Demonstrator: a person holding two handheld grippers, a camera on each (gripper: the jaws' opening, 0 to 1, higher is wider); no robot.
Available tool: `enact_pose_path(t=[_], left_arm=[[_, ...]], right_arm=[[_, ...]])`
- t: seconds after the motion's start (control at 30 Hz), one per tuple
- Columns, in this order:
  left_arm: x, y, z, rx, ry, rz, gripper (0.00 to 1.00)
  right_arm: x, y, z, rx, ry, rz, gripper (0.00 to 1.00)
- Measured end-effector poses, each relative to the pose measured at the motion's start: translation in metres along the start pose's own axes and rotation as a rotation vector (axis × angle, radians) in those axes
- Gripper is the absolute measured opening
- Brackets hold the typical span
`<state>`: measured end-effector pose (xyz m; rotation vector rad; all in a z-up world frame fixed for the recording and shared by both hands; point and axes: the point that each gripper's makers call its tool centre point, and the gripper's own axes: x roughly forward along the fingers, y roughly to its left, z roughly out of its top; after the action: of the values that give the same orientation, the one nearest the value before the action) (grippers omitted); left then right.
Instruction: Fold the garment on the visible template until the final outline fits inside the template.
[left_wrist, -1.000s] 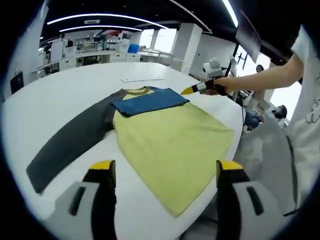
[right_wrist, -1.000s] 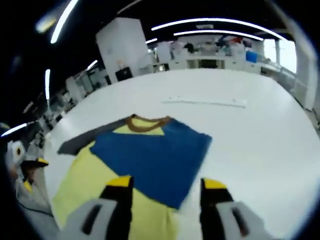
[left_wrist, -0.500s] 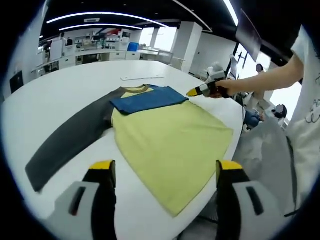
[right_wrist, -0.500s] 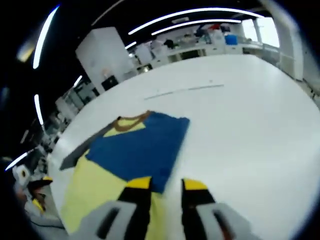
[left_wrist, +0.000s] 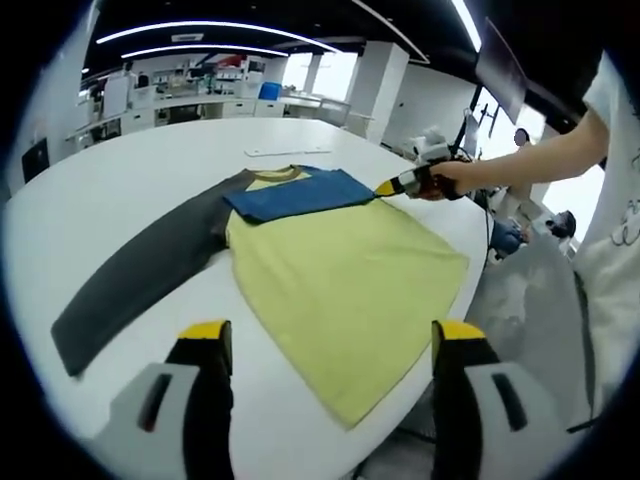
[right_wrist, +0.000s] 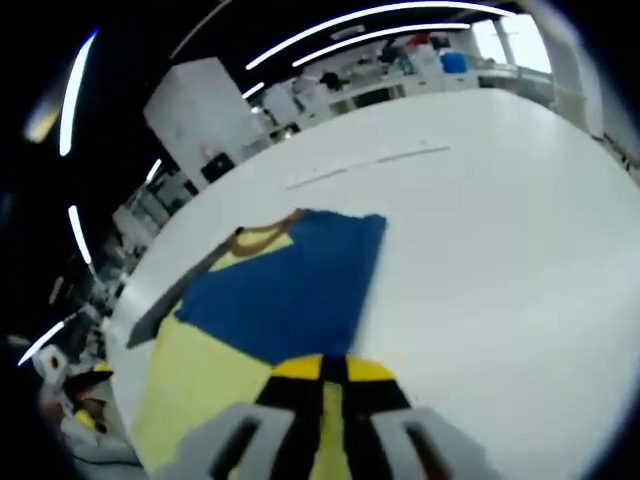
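On the white tabletop (left_wrist: 120, 170) the garment (left_wrist: 340, 285) lies flat, blue sleeve (right_wrist: 290, 285) folded across its chest, so I clamp my right claw (right_wrist: 333, 368) on its far-right edge while my left claw (left_wrist: 325, 335) hangs apart nearby.

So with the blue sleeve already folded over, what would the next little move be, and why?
Probably lifting the shirt's edge with the right tool and carrying it across. Its jaws are nearly together at the yellow shirt beside the blue sleeve, though a real grip cannot be told. The grey sleeve lies stretched out on the white table, and the left tool hangs open, apart from the cloth.
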<state>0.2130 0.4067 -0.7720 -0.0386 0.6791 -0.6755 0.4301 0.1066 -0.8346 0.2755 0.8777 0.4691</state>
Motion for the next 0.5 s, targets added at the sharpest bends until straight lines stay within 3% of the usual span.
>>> enact_pose_path(t=[0.5], left_arm=[[-0.001, -0.001, -0.002, -0.010, 0.008, 0.009, 0.78]], right_arm=[[-0.004, -0.010, 0.015, -0.058, -0.032, -0.051, 0.00]])
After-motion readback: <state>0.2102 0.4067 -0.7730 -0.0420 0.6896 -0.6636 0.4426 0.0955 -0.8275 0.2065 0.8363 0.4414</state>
